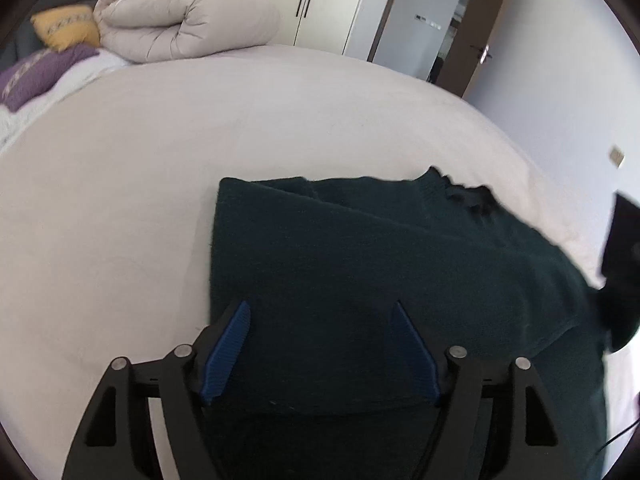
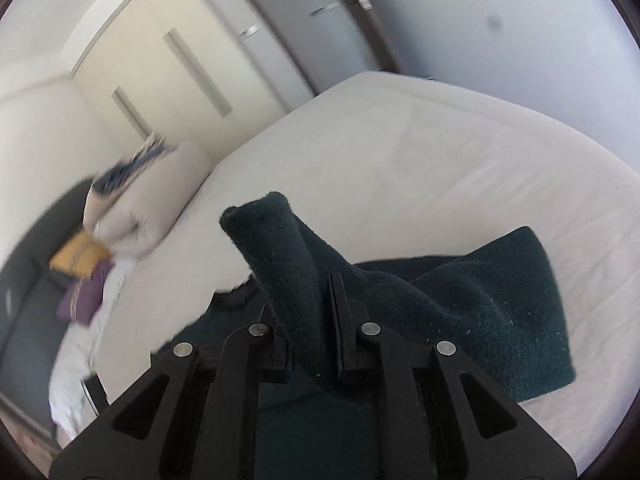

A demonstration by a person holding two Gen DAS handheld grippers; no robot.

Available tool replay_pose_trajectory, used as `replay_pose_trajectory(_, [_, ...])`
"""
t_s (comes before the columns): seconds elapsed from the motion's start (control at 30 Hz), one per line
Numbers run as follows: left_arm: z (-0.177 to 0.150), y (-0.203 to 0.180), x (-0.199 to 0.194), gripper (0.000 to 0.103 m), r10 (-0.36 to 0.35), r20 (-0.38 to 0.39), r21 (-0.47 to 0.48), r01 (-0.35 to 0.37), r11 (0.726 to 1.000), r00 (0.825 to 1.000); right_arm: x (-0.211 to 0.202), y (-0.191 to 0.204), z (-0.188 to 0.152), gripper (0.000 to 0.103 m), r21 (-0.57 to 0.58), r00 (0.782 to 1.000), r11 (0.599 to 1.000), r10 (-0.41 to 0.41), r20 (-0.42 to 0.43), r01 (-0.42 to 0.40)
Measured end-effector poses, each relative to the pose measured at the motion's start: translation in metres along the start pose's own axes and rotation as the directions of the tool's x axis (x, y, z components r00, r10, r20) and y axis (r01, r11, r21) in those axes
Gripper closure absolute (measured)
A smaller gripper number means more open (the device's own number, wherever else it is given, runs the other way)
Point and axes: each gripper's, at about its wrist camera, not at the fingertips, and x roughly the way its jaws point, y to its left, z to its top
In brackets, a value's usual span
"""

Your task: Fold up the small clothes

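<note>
Right claw (image 2: 310, 320) is clamped on a raised sleeve of the dark green sweater (image 1: 360, 260) on the bed (image 1: 120, 200), left claw (image 1: 320, 316) held wide above it; the sleeve-folding step is judged in hand, calling next for a carry across.

A bedroom is shown. Most of both views is filled by a wide bed (image 1: 200, 128) covered with a pale, smooth sheet. At its head end a folded cream duvet (image 1: 188, 24) is piled, with a yellow cushion (image 1: 66, 28) and a purple cushion (image 1: 36, 72) set beside it. A dark grey headboard (image 2: 28, 280) is seen behind the cushions. A cream wardrobe (image 2: 160, 56) with long vertical handles is fitted along the far wall. A brown-framed door (image 1: 476, 40) stands next to it. The walls (image 2: 520, 20) are plain and light. The room is evenly lit by soft daylight.
</note>
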Motion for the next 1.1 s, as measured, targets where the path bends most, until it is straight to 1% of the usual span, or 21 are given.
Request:
replay_pose_trajectory(0.03, [0.001, -0.003, -0.004, 0.026, -0.057, -0.01, -0.036, 0.056, 0.998, 0.998, 0.015, 0.026, -0.013, 0.091, -0.058, 0.999, 0.998, 0.009, -0.031, -0.011])
replay_pose_trajectory(0.1, [0.004, -0.017, -0.003, 0.025, -0.172, -0.063, -0.08, 0.167, 0.983, 0.983, 0.049, 0.071, -0.045, 0.091, -0.153, 0.994, 0.988, 0.017, -0.107, -0.034])
replay_pose_trajectory(0.2, [0.002, -0.037, 0.01, 0.025, -0.35, -0.152, -0.171, 0.324, 0.93, 0.924, 0.08, 0.107, -0.097, 0.09, -0.225, 0.98, 0.974, -0.014, -0.197, -0.032])
replay_pose_trajectory(0.23, [0.0, -0.042, 0.018, 0.025, -0.393, -0.183, -0.208, 0.355, 0.911, 0.901, 0.106, 0.116, -0.113, 0.09, -0.234, 0.976, 0.972, -0.028, -0.215, -0.023])
replay_pose_trajectory(0.3, [-0.006, -0.051, 0.035, 0.025, -0.445, -0.238, -0.27, 0.382, 0.884, 0.863, 0.125, 0.118, -0.139, 0.09, -0.225, 0.96, 0.974, -0.052, -0.274, -0.011])
replay_pose_trajectory(0.33, [-0.008, -0.054, 0.039, 0.024, -0.458, -0.245, -0.285, 0.388, 0.876, 0.854, 0.136, 0.11, -0.137, 0.09, -0.205, 0.96, 0.979, -0.046, -0.276, -0.012])
replay_pose_trajectory(0.4, [-0.007, -0.061, 0.042, 0.014, -0.471, -0.236, -0.289, 0.401, 0.869, 0.85, 0.135, 0.112, -0.145, 0.087, -0.192, 0.966, 0.981, -0.023, -0.258, -0.028])
replay_pose_trajectory(0.43, [-0.006, -0.063, 0.043, 0.012, -0.483, -0.234, -0.309, 0.406, 0.86, 0.844, 0.13, 0.112, -0.141, 0.081, -0.189, 0.965, 0.981, -0.01, -0.262, -0.041])
replay_pose_trajectory(0.47, [-0.004, -0.064, 0.044, 0.011, -0.499, -0.231, -0.333, 0.414, 0.848, 0.836, 0.118, 0.081, -0.132, 0.075, -0.185, 0.962, 0.981, 0.007, -0.272, -0.059])
replay_pose_trajectory(0.53, [-0.001, -0.073, 0.047, 0.011, -0.528, -0.242, -0.348, 0.435, 0.83, 0.814, 0.086, 0.068, -0.142, 0.041, -0.18, 0.958, 0.98, 0.034, -0.284, -0.088])
replay_pose_trajectory(0.57, [-0.001, -0.079, 0.048, 0.011, -0.525, -0.258, -0.332, 0.436, 0.837, 0.811, 0.08, 0.069, -0.146, 0.039, -0.184, 0.961, 0.978, 0.044, -0.273, -0.097])
replay_pose_trajectory(0.6, [-0.001, -0.086, 0.05, 0.011, -0.515, -0.284, -0.308, 0.432, 0.848, 0.809, 0.043, 0.049, -0.133, 0.039, -0.196, 0.964, 0.976, 0.039, -0.263, -0.093])
replay_pose_trajectory(0.67, [-0.003, -0.095, 0.052, 0.013, -0.494, -0.312, -0.281, 0.418, 0.864, 0.812, 0.021, 0.047, -0.133, 0.039, -0.199, 0.962, 0.976, 0.035, -0.271, -0.092])
replay_pose_trajectory(0.73, [-0.004, -0.101, 0.056, 0.023, -0.484, -0.319, -0.274, 0.41, 0.87, 0.815, 0.0, 0.031, -0.136, 0.039, -0.113, 0.951, 0.988, 0.068, -0.302, -0.107])
replay_pose_trajectory(0.8, [-0.005, -0.104, 0.063, 0.056, -0.473, -0.343, -0.28, 0.393, 0.876, 0.812, -0.014, 0.014, -0.138, 0.039, -0.026, 0.946, 0.991, 0.118, -0.302, -0.132])
replay_pose_trajectory(0.83, [-0.005, -0.106, 0.065, 0.064, -0.459, -0.356, -0.269, 0.38, 0.885, 0.814, -0.018, 0.008, -0.139, 0.039, 0.0, 0.945, 0.991, 0.13, -0.302, -0.136])
replay_pose_trajectory(0.87, [-0.005, -0.107, 0.067, 0.078, -0.435, -0.37, -0.249, 0.363, 0.898, 0.821, -0.024, -0.002, -0.138, 0.039, 0.042, 0.943, 0.989, 0.149, -0.297, -0.143])
replay_pose_trajectory(0.9, [-0.006, -0.105, 0.067, 0.088, -0.422, -0.376, -0.238, 0.354, 0.904, 0.825, -0.029, -0.013, -0.136, 0.039, 0.094, 0.94, 0.983, 0.177, -0.29, -0.156])
replay_pose_trajectory(0.97, [-0.007, -0.102, 0.066, 0.091, -0.426, -0.375, -0.231, 0.362, 0.903, 0.823, -0.035, -0.035, -0.131, 0.039, 0.185, 0.938, 0.968, 0.215, -0.271, -0.169])
replay_pose_trajectory(1.07, [-0.002, -0.1, 0.057, 0.092, -0.425, -0.335, -0.214, 0.371, 0.903, 0.841, -0.042, -0.062, -0.123, 0.039, 0.306, 0.934, 0.932, 0.27, -0.233, -0.193])
replay_pose_trajectory(1.1, [0.002, -0.099, 0.05, 0.093, -0.419, -0.31, -0.195, 0.374, 0.907, 0.853, -0.044, -0.073, -0.122, 0.039, 0.359, 0.93, 0.909, 0.301, -0.214, -0.212])
